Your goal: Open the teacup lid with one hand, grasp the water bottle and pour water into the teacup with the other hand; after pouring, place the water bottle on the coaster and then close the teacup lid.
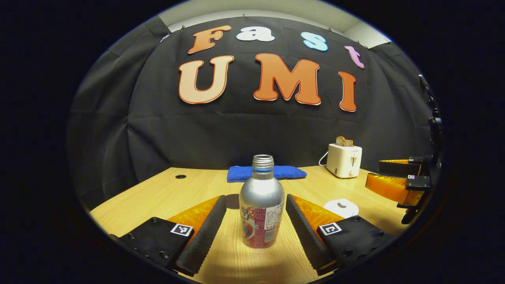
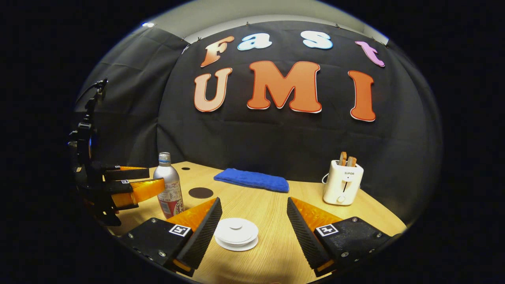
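In the left gripper view, my left gripper (image 1: pixel 256 215) has its jaws spread wide, one to each side of the water bottle (image 1: pixel 261 205), with a clear gap on both sides, so I hold nothing yet. The bottle stands upright on the tabletop (image 1: pixel 189 189), its cap off and its mouth open; I cannot see how much water is in it through the metal. Beyond it lie a blue cloth (image 1: pixel 266 172) and a toaster (image 1: pixel 344 159), and the teacup lid (image 1: pixel 341 206) sits off to the right, near the right gripper (image 1: pixel 398 179).

In the right gripper view, my right gripper (image 2: pixel 252 221) is also wide open, with the lid (image 2: pixel 236 232) lying between the jaws but nearer one finger, untouched. The teacup under it is hidden, so I cannot tell its contents. The dark coaster (image 2: pixel 201 192) lies just behind the bottle (image 2: pixel 169 185).

I judge the risks as these: closing off-centre could tip the open bottle and spill it, and a lopsided pinch could let the lid slip.
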Demonstrator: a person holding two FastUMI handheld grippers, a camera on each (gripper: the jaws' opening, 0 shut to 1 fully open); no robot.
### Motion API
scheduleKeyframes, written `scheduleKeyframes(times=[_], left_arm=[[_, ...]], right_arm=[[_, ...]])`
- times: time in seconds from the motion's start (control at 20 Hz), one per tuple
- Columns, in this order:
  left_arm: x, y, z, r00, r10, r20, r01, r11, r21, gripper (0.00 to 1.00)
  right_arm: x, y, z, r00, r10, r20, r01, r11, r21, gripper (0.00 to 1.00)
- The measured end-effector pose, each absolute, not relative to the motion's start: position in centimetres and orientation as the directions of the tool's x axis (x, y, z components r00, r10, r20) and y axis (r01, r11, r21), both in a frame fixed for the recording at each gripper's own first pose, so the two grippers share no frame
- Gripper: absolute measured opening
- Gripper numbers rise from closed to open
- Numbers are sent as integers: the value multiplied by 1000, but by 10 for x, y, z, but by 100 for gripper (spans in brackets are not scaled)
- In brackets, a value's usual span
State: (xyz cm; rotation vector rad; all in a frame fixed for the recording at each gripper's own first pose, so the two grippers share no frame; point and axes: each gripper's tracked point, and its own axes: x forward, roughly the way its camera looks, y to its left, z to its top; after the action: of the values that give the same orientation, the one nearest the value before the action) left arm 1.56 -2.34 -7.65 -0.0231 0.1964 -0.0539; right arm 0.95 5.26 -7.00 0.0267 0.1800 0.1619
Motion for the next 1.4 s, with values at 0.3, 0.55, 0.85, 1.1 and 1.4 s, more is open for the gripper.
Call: scheduleKeyframes(times=[0.3,0.55,0.85,1.1,1.4], left_arm=[[21,-25,-93,969,-59,-241,57,998,-12,100],[25,-27,-110,957,-62,-284,62,998,-12,100],[26,-32,-132,926,-74,-369,67,997,-33,100],[31,-32,-135,925,-76,-371,67,997,-37,88],[35,-33,-129,932,-79,-355,68,997,-43,82]], right_arm=[[11,63,-94,948,207,-242,-202,978,47,99],[13,67,-108,936,215,-280,-210,977,49,99],[18,72,-119,923,227,-312,-226,973,41,99],[28,78,-123,914,249,-320,-240,968,67,99],[41,89,-131,901,273,-336,-261,962,80,97]])
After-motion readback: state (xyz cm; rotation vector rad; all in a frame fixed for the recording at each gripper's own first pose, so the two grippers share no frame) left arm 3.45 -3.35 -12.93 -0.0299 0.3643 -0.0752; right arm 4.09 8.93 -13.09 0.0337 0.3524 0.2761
